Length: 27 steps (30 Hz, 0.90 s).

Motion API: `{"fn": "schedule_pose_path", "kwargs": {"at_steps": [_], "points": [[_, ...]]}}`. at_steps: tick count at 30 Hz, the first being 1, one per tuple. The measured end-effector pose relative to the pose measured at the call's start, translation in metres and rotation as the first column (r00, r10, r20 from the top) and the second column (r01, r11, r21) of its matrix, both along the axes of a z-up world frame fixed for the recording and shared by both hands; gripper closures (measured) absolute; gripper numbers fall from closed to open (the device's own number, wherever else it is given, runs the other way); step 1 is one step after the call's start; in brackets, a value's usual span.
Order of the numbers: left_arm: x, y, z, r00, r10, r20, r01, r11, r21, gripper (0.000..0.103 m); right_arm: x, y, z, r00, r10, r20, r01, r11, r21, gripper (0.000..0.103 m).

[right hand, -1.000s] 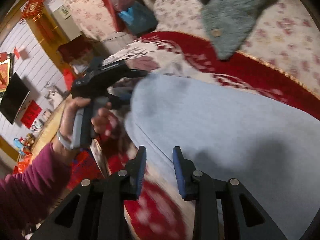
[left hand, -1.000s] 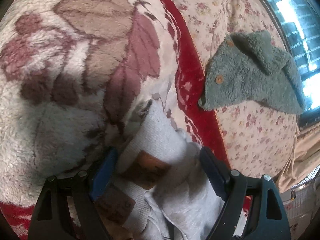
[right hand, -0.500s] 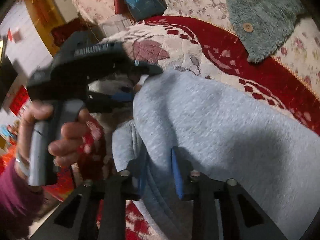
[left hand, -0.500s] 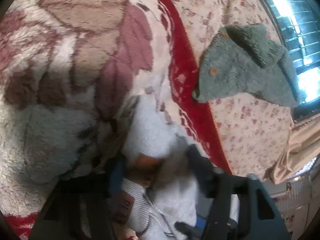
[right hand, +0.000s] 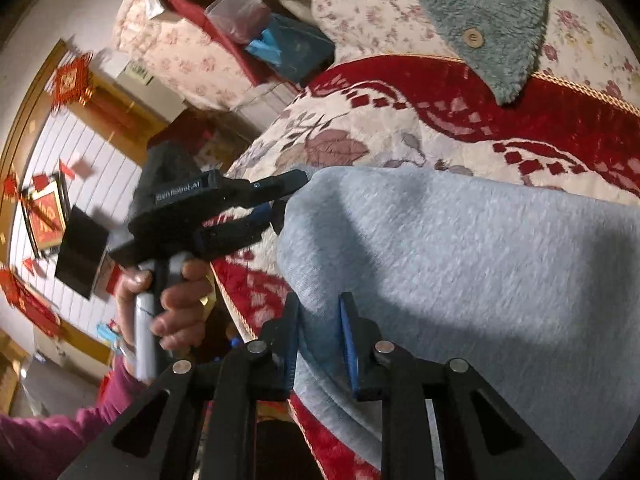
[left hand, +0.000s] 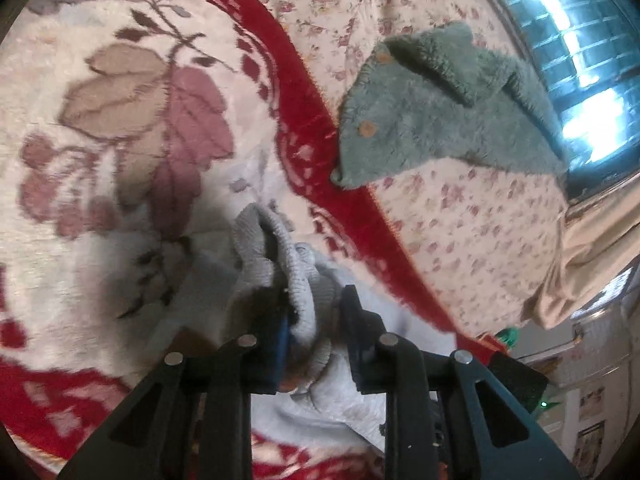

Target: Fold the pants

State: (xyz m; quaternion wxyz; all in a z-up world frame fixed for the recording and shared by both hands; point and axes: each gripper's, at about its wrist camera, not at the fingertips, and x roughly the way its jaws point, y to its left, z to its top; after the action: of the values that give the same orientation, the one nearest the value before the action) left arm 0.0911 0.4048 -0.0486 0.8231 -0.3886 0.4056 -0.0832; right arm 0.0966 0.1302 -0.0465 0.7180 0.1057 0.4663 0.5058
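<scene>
Pinching a bunched, ribbed edge of the grey pants (left hand: 288,280), the left gripper (left hand: 316,328) has just been closing, and its blue-padded jaws now squeeze the cloth between them. The right gripper (right hand: 320,332) has its jaws pressed onto the near edge of the same pants, seen in its own view as a broad pale grey sheet (right hand: 460,264) that spreads away to the right; its jaws have just eased slightly apart yet the fabric sits clamped between the pads. In the right wrist view the left gripper also shows from the side (right hand: 280,200), gripped by a hand (right hand: 168,300) with a magenta sleeve (right hand: 60,440) below it, its tips at the far left corner of the pants.

The pants lie on a plush blanket (left hand: 120,100) patterned with leaves on cream and a broad red border. Beyond the red border is a cream floral bedspread (left hand: 460,220), and on it, overlapping the blanket's edge, rests a fuzzy grey-green jacket (left hand: 432,120) with round tan buttons. Farther off, a bright window (left hand: 580,60) shows in the left wrist view, and a blue bag (right hand: 288,52) lies among other clutter in the right wrist view.
</scene>
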Motion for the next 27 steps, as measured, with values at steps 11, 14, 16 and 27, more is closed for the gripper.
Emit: {"fn": "schedule_pose_path", "kwargs": {"at_steps": [11,14,16,27], "points": [[-0.03,0.0,0.012,0.995,0.094,0.024,-0.097,0.985,0.144,0.027,-0.012,-0.008,0.003,0.963,-0.083,0.255,0.136,0.971,-0.197,0.071],[-0.023,-0.026,0.019,0.997,0.031,0.071,-0.036,0.997,0.073,0.018,0.001,-0.02,-0.011,0.946,-0.153,0.285,0.238,0.926,-0.293,0.071],[-0.009,-0.051,0.005,0.999,-0.033,0.027,0.031,0.996,0.078,0.018,0.009,-0.03,-0.027,0.946,-0.187,0.264,0.27,0.906,-0.326,0.071],[0.002,-0.092,-0.02,0.995,-0.017,-0.103,0.049,0.947,0.317,0.019,0.001,-0.114,-0.017,0.91,-0.285,0.302,0.378,0.87,-0.318,0.069]]}}
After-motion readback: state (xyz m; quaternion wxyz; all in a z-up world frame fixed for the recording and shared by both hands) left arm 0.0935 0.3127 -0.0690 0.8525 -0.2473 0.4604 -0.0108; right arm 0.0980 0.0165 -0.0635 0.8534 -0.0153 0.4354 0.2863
